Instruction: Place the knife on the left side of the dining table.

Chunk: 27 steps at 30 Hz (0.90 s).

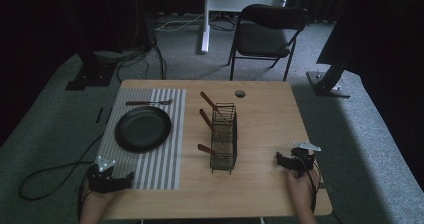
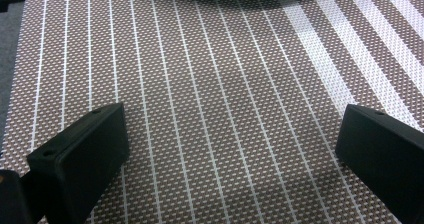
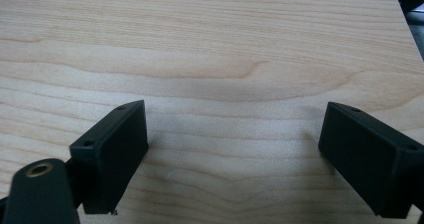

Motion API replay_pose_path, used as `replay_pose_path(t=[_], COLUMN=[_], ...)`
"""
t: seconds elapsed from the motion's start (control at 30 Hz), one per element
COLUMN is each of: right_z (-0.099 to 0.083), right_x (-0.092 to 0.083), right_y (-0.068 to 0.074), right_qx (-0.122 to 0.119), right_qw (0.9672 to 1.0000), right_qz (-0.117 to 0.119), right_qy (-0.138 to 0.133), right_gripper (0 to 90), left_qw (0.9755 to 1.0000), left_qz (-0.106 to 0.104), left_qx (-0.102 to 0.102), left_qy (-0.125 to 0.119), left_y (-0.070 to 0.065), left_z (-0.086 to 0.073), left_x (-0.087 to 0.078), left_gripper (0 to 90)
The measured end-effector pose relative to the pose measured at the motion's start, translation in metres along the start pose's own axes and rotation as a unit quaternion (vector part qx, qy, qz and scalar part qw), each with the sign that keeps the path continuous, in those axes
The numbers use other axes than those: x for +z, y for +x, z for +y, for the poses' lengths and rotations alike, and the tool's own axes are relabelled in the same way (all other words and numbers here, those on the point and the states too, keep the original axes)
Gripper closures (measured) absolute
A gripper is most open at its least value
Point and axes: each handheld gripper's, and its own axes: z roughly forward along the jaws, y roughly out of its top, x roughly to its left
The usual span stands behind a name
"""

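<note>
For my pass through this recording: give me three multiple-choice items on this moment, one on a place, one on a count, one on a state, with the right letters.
1. Where does the fork lie?
A. on the striped placemat, beyond the black plate
B. inside the wire caddy
C. on the bare wood by the right gripper

2. How many wooden handles stick out of the wire caddy?
A. one
B. three
C. five

3. How does the left gripper stand?
A. shut on the fork
B. shut on the plate
C. open, with nothing between its jaws

Answers: 1 A, the fork rests on the mat's far end past the plate; 2 B, three handles lean out to the left; 3 C, bare mat shows between the spread jaws.
</note>
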Motion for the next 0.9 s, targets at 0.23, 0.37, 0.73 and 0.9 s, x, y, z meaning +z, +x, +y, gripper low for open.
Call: replay_pose_path(t=[0.23, 0.37, 0.73, 0.9], right_z=[0.0, 0.0, 0.0, 0.0], right_x=[0.0, 0.0, 0.0, 0.0], right_y=[0.0, 0.0, 0.0, 0.0], right_qx=[0.0, 0.0, 0.0, 0.0], right_qw=[1.0, 1.0, 1.0, 1.0], right_qz=[0.0, 0.0, 0.0, 0.0], right_qy=[0.0, 0.0, 0.0, 0.0], right_gripper=[11.3, 11.3, 11.3, 11.3], left_qw=[0.9999, 0.9997, 0.9964, 0.9935], left_qz=[-0.01, -0.019, -0.065, -0.085], left_qx=[0.005, 0.007, 0.035, 0.051], left_qy=[-0.011, -0.014, -0.042, -0.056], left_y=[0.0, -0.001, -0.022, -0.032], left_z=[-0.001, 0.001, 0.014, 0.022], left_x=[-0.002, -0.004, -0.018, -0.022], left_gripper=[0.9, 1.0, 1.0, 1.0])
